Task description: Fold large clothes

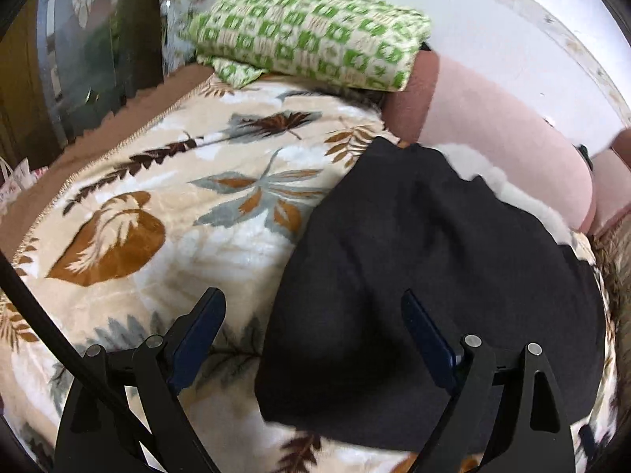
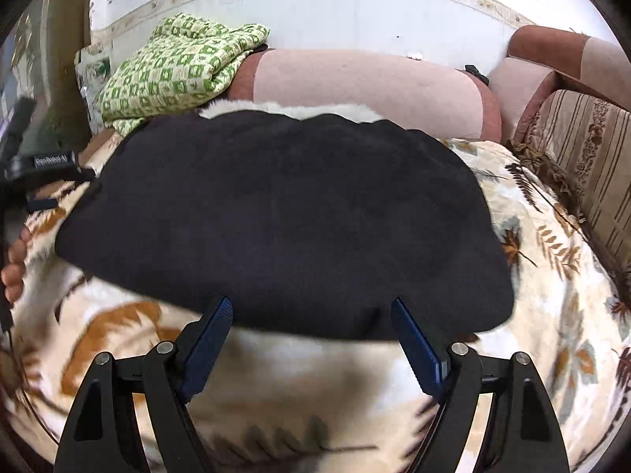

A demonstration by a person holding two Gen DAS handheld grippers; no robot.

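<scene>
A dark navy garment [image 2: 284, 220] lies folded into a compact bundle on a leaf-patterned blanket [image 2: 560, 315]; white fleece lining [image 2: 284, 110] shows at its far edge. In the left wrist view the garment [image 1: 426, 276] fills the right half. My left gripper [image 1: 313, 303] is open and empty, hovering over the garment's left edge. My right gripper [image 2: 311, 309] is open and empty, just above the garment's near edge. The left gripper also shows at the far left of the right wrist view [image 2: 39, 181], next to the garment's left end.
A green-and-cream checked cloth [image 1: 307, 27] is piled at the back. A pink bolster cushion [image 2: 366, 86] runs along the white wall. A striped sofa cushion [image 2: 591, 165] lies on the right. A dark cabinet [image 1: 79, 59] stands left of the blanket [image 1: 157, 197].
</scene>
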